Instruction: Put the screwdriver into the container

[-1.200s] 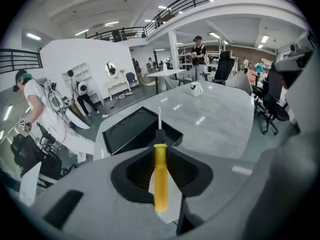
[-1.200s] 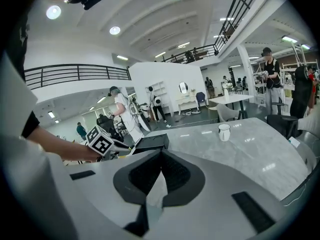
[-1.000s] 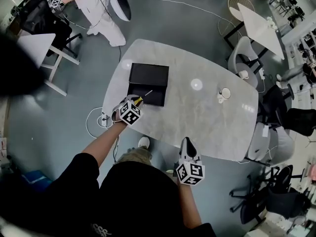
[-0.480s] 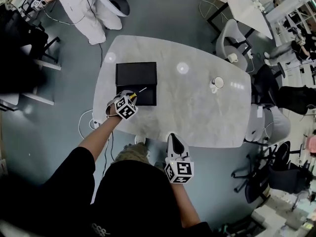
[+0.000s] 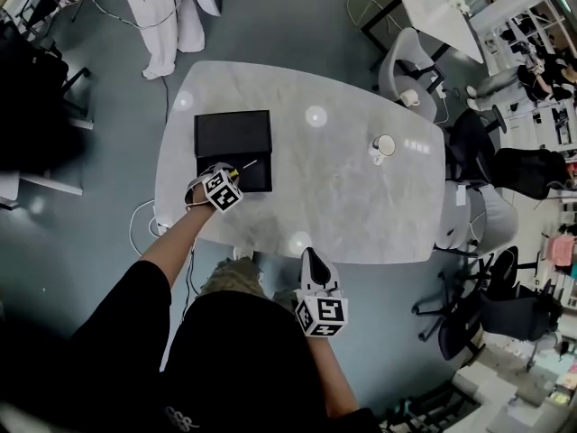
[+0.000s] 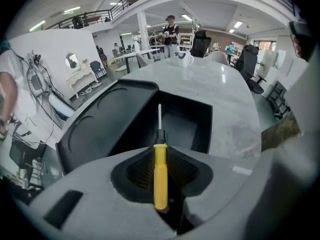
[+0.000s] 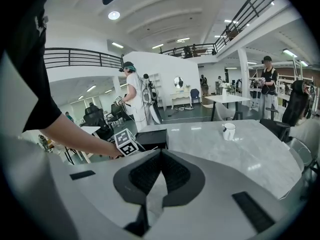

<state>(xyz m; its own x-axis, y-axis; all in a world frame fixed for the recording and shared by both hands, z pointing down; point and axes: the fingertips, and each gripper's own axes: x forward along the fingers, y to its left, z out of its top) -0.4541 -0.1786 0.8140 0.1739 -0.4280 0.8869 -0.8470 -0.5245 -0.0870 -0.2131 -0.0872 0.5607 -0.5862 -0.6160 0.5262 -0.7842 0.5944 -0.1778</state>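
Note:
My left gripper (image 5: 231,176) (image 6: 160,156) is shut on the yellow handle of a screwdriver (image 5: 236,171) (image 6: 160,176). Its thin metal shaft points forward over the open compartment of the black container (image 5: 233,133) (image 6: 182,126). The container sits on the left part of the marble table (image 5: 343,197), its lid (image 6: 107,124) lying open on the far side. In the head view the left gripper hangs at the container's near left corner. My right gripper (image 5: 313,264) (image 7: 160,154) hovers at the table's near edge, shut, with nothing between its tips.
A white mug (image 5: 384,145) (image 7: 229,131) stands on the right part of the table. Office chairs (image 5: 410,70) crowd the table's right side. A person in white (image 5: 167,16) stands beyond the far left corner, near cables on the floor (image 5: 144,228).
The left gripper has sunk closer to the container's near edge, still holding the screwdriver. The right gripper has drifted slightly along the table's near edge. The head view has shifted.

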